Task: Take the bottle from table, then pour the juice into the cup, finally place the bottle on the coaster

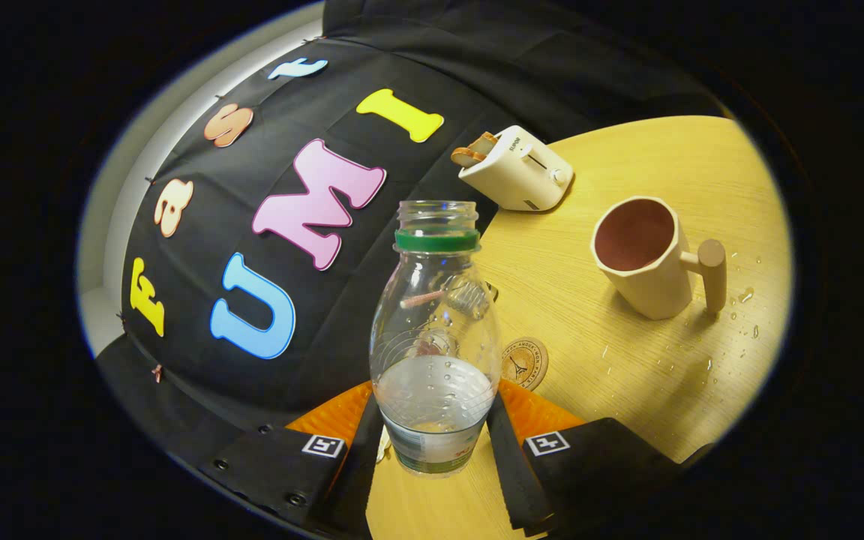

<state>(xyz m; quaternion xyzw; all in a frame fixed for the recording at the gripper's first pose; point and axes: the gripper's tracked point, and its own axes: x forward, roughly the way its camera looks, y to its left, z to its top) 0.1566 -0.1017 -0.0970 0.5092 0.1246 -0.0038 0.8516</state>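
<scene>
Gripper view: the jaws (436,439) are closed on the lower body of the bottle (434,337), one finger on each side. The bottle is uncapped, its long axis running away from the jaws. The cup (646,255) stands beyond and right; the coaster (526,362) lies just behind the bottle. The wooden surface (627,375) is wet with droplets near the cup.

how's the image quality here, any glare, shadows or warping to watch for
Gripper view: strong fisheye warp tilts the table and bends the wall; the bottle, held between the tool's fingers, is sharp, with small highlights on its plastic; the cup casts a soft shadow; droplets glint beside it.
</scene>
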